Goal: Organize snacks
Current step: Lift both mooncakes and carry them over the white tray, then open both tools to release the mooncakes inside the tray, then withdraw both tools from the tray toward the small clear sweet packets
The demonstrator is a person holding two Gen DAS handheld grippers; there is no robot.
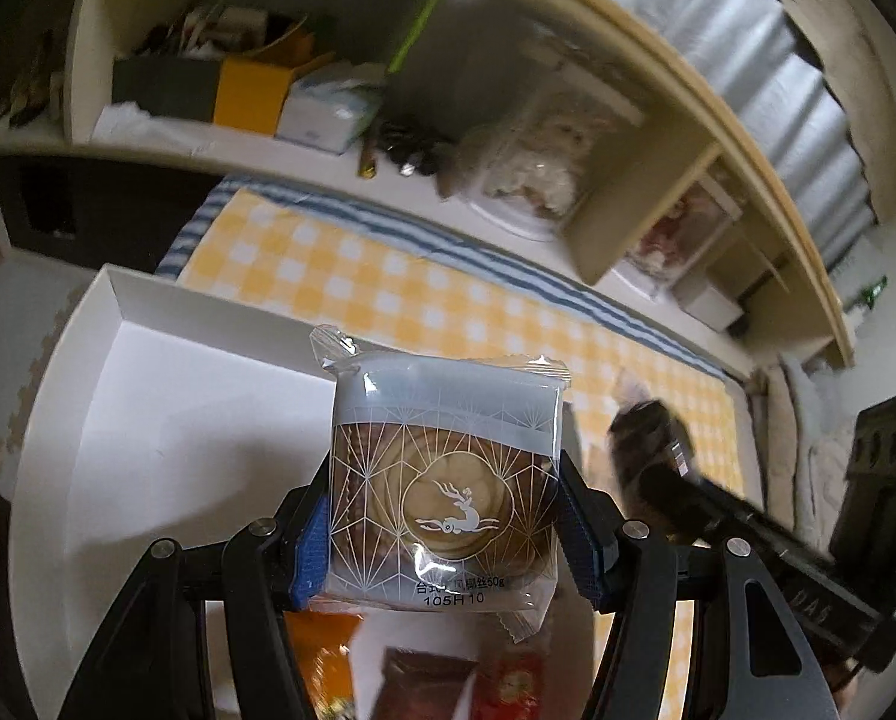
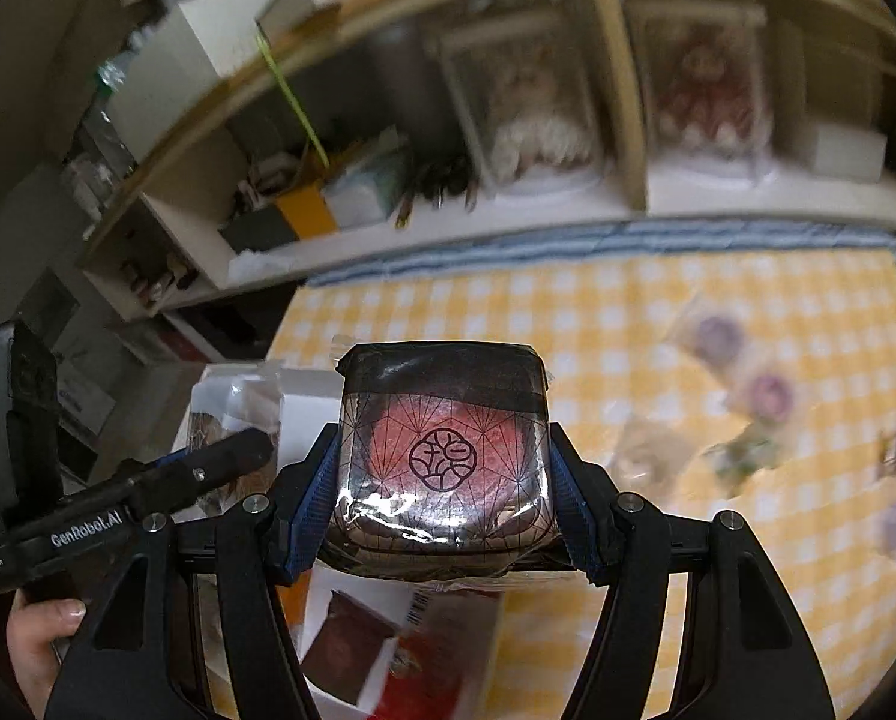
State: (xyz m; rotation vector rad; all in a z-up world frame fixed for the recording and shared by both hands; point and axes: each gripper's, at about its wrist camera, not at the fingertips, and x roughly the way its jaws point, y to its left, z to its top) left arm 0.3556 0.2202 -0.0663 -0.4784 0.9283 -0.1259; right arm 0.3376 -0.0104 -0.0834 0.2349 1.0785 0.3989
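My left gripper [image 1: 444,531] is shut on a grey-blue wrapped pastry with a white deer emblem [image 1: 448,480], held above a white open box [image 1: 165,420]. Its blue pads press the packet's two sides. My right gripper [image 2: 444,483] is shut on a dark wrapped pastry with a red centre and a round emblem [image 2: 444,450], over the box's right edge [image 2: 303,384]. Red and orange snack packets [image 1: 441,681] lie in the box below the jaws. In the left wrist view the right gripper [image 1: 658,438] shows blurred at the right. In the right wrist view the left gripper [image 2: 231,450] shows at the left.
A yellow checked cloth [image 2: 628,312] covers the table. Several loose wrapped snacks [image 2: 748,408] lie on it at the right. A cream shelf unit [image 1: 628,192] with boxes and bagged items stands along the far edge. A hand [image 2: 39,636] holds the left tool.
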